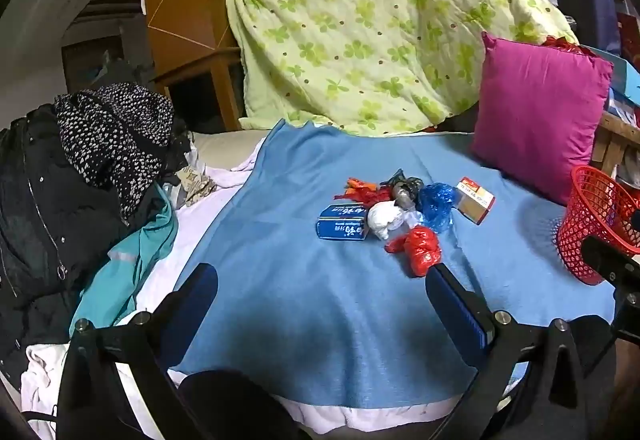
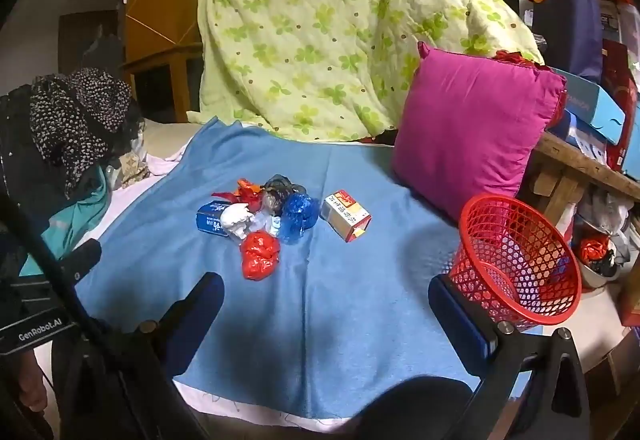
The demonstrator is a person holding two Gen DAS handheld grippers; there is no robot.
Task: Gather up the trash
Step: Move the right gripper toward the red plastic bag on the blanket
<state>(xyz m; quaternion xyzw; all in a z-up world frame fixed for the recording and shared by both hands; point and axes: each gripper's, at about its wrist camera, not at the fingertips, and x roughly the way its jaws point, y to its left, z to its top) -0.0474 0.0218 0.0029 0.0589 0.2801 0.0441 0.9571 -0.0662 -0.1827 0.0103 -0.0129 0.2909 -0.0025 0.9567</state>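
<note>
Right now you hold both grippers tilted downward over the blue cloth (image 1: 304,320), side by side, each with its jaws spread wide and nothing between them. Your left gripper (image 1: 320,292) hangs above bare cloth in front of the trash heap, its right finger (image 1: 456,304) close to the red crumpled bag (image 1: 420,250) in that view, though whether they touch cannot be told. Your right gripper (image 2: 326,312) also hovers over bare cloth, its right finger (image 2: 460,316) just in front of the red mesh basket (image 2: 520,260); contact there cannot be told either.

The trash sits in a loose cluster near the middle of the cloth: a blue box (image 1: 342,228) lying on its side at the left, a white crumpled wad (image 1: 386,217) touching it, the red crumpled bag nearest you, a blue plastic bag (image 1: 438,205), a grey wrapper (image 1: 406,191) and red-orange scraps (image 1: 360,189) behind. A small white-and-red carton (image 2: 346,215) lies just apart to the right of the heap.

The basket stands tilted at the cloth's right edge, mouth toward you, in front of the magenta pillow (image 2: 472,127). Through the mesh nothing clear shows inside. A dark clothing pile (image 1: 80,167) lies well left.
</note>
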